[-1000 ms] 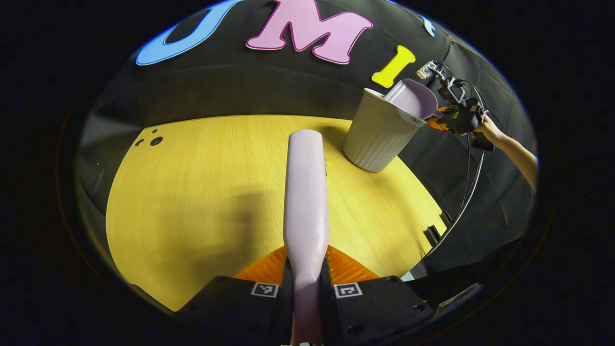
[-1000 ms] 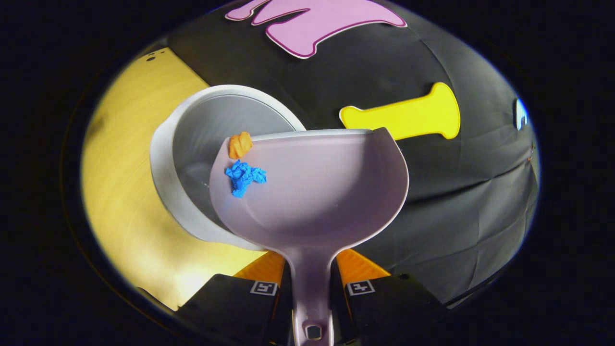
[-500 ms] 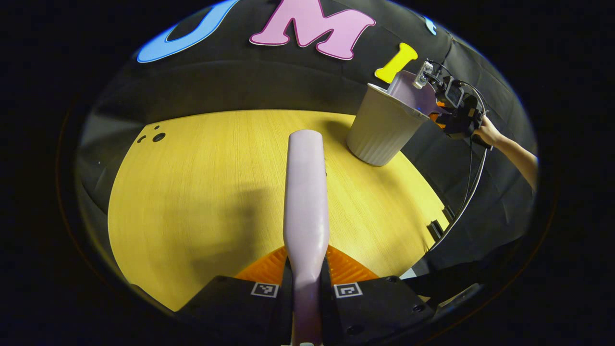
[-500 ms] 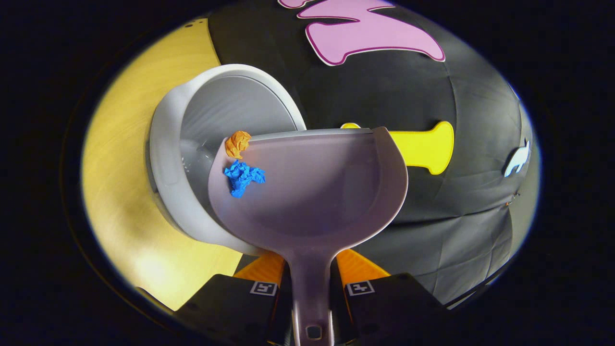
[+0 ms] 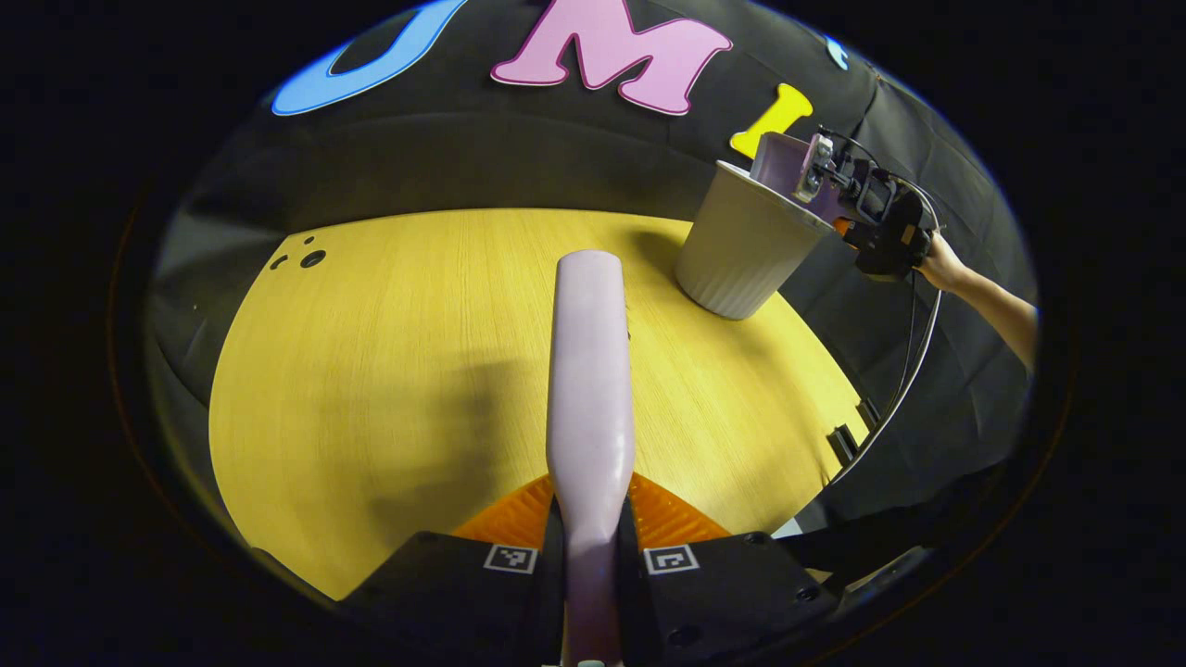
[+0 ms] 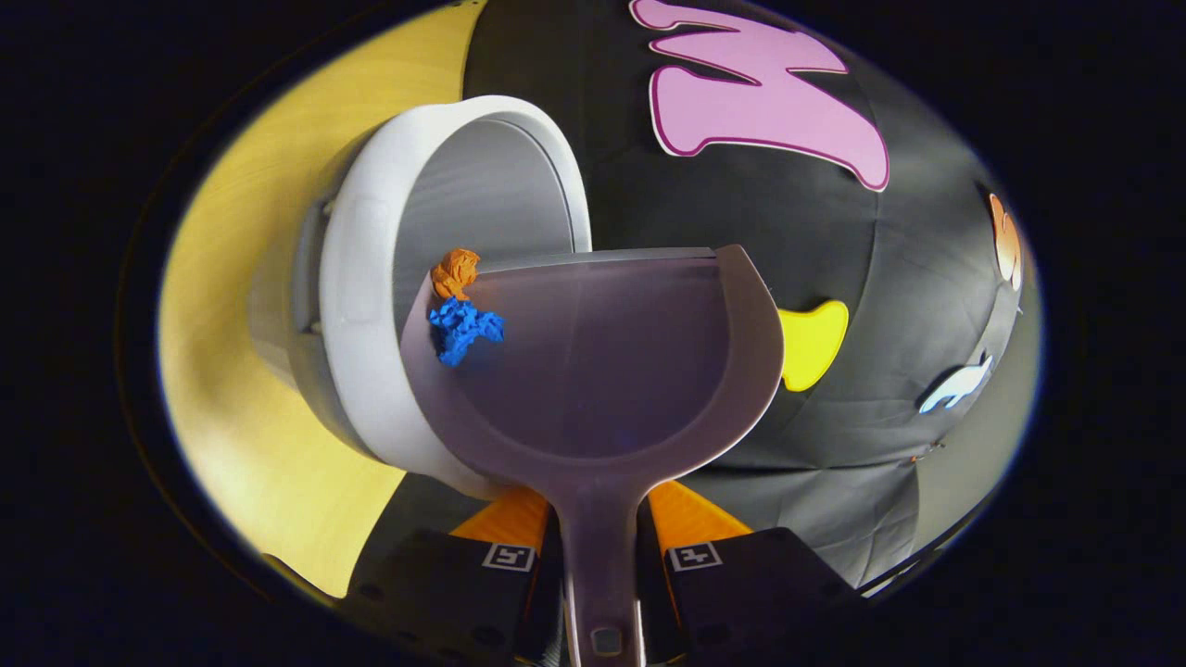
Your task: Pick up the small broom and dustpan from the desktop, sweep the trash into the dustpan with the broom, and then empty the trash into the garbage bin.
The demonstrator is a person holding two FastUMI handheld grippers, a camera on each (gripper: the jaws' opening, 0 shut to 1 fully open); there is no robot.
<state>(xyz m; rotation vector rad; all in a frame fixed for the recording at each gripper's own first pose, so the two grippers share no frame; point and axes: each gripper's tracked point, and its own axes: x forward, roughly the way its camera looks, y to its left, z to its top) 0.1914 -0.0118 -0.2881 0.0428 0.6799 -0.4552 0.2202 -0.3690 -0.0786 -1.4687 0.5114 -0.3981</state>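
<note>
My right gripper is shut on the handle of the pale lilac dustpan, which is tilted over the rim of the grey ribbed garbage bin. An orange paper scrap and a blue crumpled scrap sit at the pan's left front corner, above the bin's mouth. My left gripper is shut on the lilac broom handle, held over the yellow desktop. In the left gripper view the bin stands at the table's far right, with the right gripper and a hand beside it.
A cable hangs from the right gripper down past the table's right edge. Small dark holes mark the desktop's far left corner. The black booth wall closes in behind the bin.
The right gripper has rolled and tipped the dustpan further over the bin; the blue scrap has slid closer to the orange one at the pan's lip. The left gripper barely moved.
</note>
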